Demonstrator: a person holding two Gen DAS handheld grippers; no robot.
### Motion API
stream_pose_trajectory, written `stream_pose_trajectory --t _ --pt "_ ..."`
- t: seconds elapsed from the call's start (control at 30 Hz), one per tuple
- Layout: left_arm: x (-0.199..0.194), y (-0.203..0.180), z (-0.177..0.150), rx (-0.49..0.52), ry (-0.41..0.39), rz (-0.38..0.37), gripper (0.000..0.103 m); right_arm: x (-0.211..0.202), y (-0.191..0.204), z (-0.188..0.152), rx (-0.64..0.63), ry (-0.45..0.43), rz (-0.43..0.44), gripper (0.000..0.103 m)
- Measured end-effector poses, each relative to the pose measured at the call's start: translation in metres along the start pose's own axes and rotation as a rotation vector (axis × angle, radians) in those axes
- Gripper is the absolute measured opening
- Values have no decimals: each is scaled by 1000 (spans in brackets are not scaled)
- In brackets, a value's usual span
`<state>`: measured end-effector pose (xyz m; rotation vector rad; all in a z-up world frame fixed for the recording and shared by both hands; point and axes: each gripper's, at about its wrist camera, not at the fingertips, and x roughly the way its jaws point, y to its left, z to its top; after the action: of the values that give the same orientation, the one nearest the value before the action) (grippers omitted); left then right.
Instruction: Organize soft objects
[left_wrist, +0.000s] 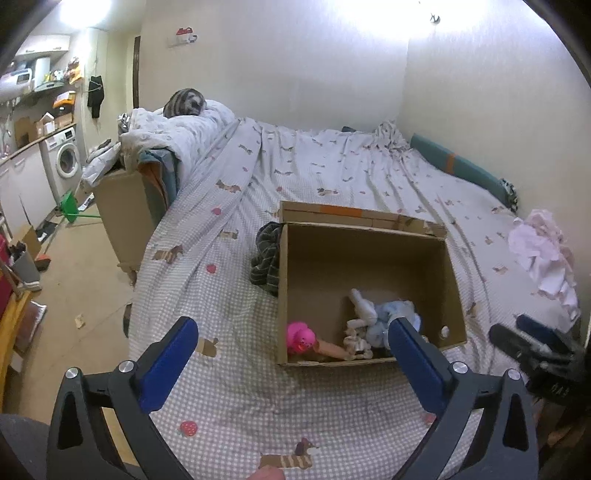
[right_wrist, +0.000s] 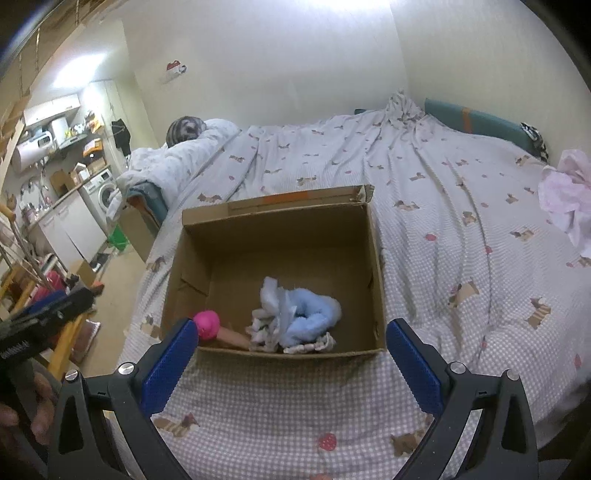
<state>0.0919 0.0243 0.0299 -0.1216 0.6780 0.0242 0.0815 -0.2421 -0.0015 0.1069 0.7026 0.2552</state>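
Observation:
An open cardboard box (left_wrist: 321, 254) (right_wrist: 280, 225) sits on the bed. Inside lie a pink plush toy (left_wrist: 300, 336) (right_wrist: 207, 323), a light blue fluffy item (left_wrist: 391, 317) (right_wrist: 314, 317) and white-beige cloths (left_wrist: 356, 338) (right_wrist: 266, 332). A dark striped garment (left_wrist: 266, 258) lies against the box's left outer wall. A pink-white garment (left_wrist: 543, 254) (right_wrist: 569, 195) lies on the bed's right side. My left gripper (left_wrist: 293, 349) is open and empty, in front of the box. My right gripper (right_wrist: 291, 350) is open and empty at the box's near wall; it also shows at the left wrist view's right edge (left_wrist: 532, 339).
The bed (left_wrist: 332, 170) (right_wrist: 443, 184) has a checked sheet with dog prints and a bunched duvet (left_wrist: 173, 136) at its head. A large cardboard box (left_wrist: 125, 210) stands on the floor beside the bed. A washing machine (left_wrist: 64, 162) and counters line the left wall.

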Motion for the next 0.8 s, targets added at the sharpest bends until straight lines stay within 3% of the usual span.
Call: stream_pose_trajectory --t 0.23,0.8 --pt "6 0 -2 -10 1 51 103 5 -1 -2 -8 9 -25 103" --pt "14 -12 -8 36 27 14 103 16 -3 -2 0 26 -39 103"
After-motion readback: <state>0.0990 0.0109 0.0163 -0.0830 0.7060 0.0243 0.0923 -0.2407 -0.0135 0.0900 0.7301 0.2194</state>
